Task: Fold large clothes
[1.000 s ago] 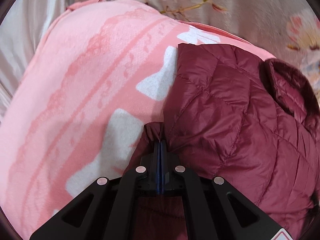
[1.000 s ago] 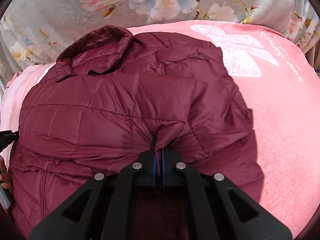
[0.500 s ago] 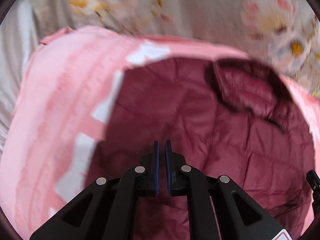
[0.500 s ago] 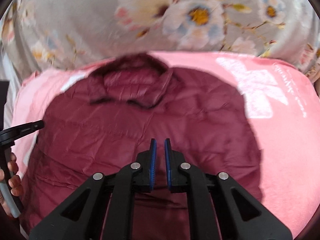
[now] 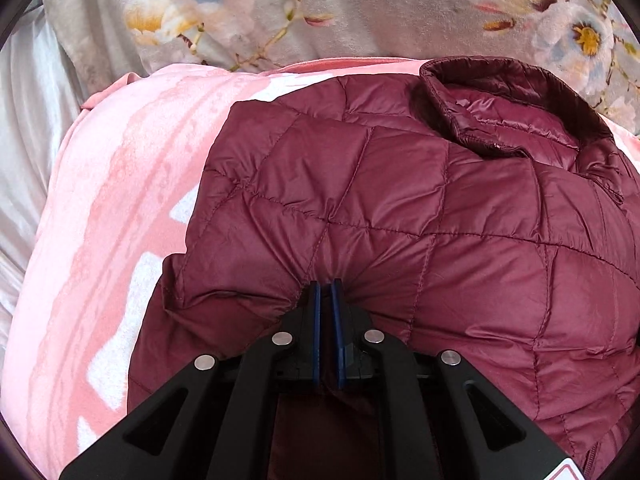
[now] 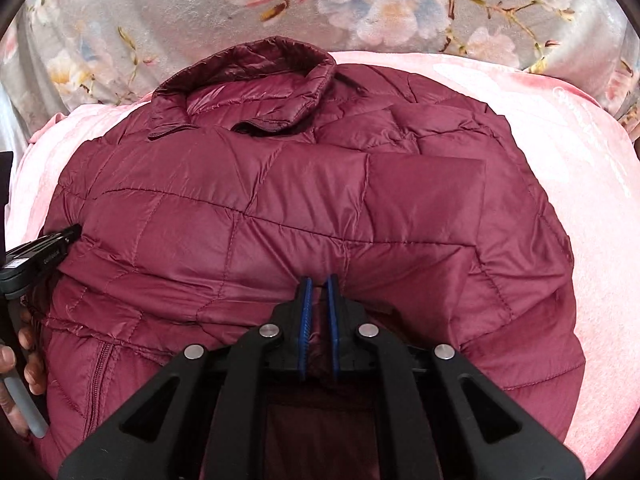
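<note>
A maroon quilted puffer jacket lies folded on a pink blanket, its collar at the far side. My left gripper pinches a puckered fold near the jacket's left front edge, with fabric between its blue pads. In the right wrist view the same jacket fills the middle, collar at the top. My right gripper is shut on a fold at the near middle. The left gripper's tip and the hand that holds it show at the left edge.
The pink blanket with white patterns spreads under the jacket, and bare blanket lies to the right. Grey floral fabric rises behind it. A zipper runs down the jacket's near left part.
Both grippers let go of the folds they held a second ago, parted slightly above the jacket, then closed on fabric at new spots. The left view has shifted right over the jacket.
</note>
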